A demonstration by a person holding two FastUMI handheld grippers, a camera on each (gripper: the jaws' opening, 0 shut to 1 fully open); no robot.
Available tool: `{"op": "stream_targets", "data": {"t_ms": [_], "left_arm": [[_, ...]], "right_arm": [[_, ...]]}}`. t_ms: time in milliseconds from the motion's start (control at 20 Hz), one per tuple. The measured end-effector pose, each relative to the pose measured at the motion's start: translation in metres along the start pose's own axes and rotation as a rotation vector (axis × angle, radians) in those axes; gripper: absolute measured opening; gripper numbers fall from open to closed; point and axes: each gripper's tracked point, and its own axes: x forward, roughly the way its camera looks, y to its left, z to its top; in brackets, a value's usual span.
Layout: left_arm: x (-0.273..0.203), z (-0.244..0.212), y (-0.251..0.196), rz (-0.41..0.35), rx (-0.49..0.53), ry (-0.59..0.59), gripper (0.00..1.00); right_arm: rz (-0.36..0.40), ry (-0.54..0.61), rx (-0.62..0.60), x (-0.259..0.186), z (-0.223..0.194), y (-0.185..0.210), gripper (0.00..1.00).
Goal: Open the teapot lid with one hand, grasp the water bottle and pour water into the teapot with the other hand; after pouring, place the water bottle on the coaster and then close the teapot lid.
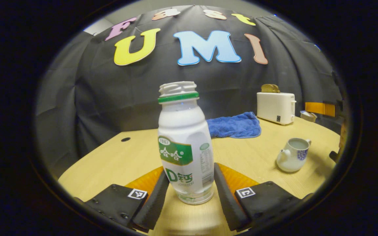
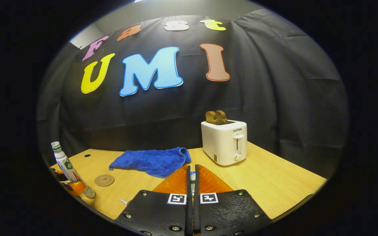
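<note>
The water bottle (image 1: pixel 185 144) stands upright on the bench (image 1: pixel 116 157), cap off, right between the left gripper (image 1: pixel 189 188) fingers (image 1: pixel 154 200). Those fingers flank its lower body, parted about as wide as the bottle; whether both actually press on it, I cannot tell from here. In the right gripper view the same bottle sits near the bench's left edge, with the left gripper's fingers at its base.

Off to the right of the bottle in the left gripper view, the teapot (image 1: pixel 293 154) sits on the bench with its top open, lid off, toward the right edge.

The right gripper (image 2: pixel 192 177) has its fingers drawn almost together, and something small and pale is nipped between them — probably the teapot lid's knob, though the view is too tight to be sure.

The round coaster (image 2: pixel 104 180) lies flat on the bench just to the right of the bottle, bare. Beyond it, a blue towel (image 2: pixel 153 160) is rumpled near the back edge, and a white toaster (image 2: pixel 224 141) with bread (image 2: pixel 216 117) poking out stands by the back edge too.
</note>
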Motion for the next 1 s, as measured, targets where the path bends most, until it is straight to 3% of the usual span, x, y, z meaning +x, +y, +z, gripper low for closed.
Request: {"op": "stream_targets", "data": {"t_ms": [50, 300, 350, 450, 550, 600, 700, 1000], "left_arm": [[-0.001, 0.001, -0.001, -0.005, 0.007, 0.003, 0.77], [-0.004, 0.008, -0.007, 0.007, 0.133, 0.009, 0.79], [-0.006, 0.01, -0.009, 0.017, 0.183, 0.011, 0.84], [-0.006, 0.017, -0.012, 0.038, 0.287, 0.003, 0.84], [-0.008, 0.023, -0.02, 0.05, 0.373, -0.005, 0.74], [-0.009, 0.026, -0.023, 0.054, 0.413, -0.01, 0.74], [-0.01, 0.031, -0.029, 0.073, 0.496, -0.017, 0.84], [-0.013, 0.049, -0.044, 0.133, 0.759, -0.051, 0.84]], "right_arm": [[-0.003, 0.002, 0.005, 0.001, 0.001, -0.001, 0.01], [-0.023, 0.01, 0.012, 0.003, -0.003, -0.009, 0.01], [-0.026, 0.009, 0.014, 0.003, -0.001, -0.01, 0.01], [-0.036, 0.007, 0.016, 0.004, -0.001, -0.014, 0.01], [-0.047, 0.006, 0.021, 0.004, -0.001, -0.019, 0.01], [-0.053, 0.005, 0.023, 0.004, -0.001, -0.022, 0.01], [-0.07, 0.002, 0.025, 0.005, -0.001, -0.029, 0.01], [-0.087, 0.009, 0.063, 0.008, -0.002, -0.04, 0.01]]}}
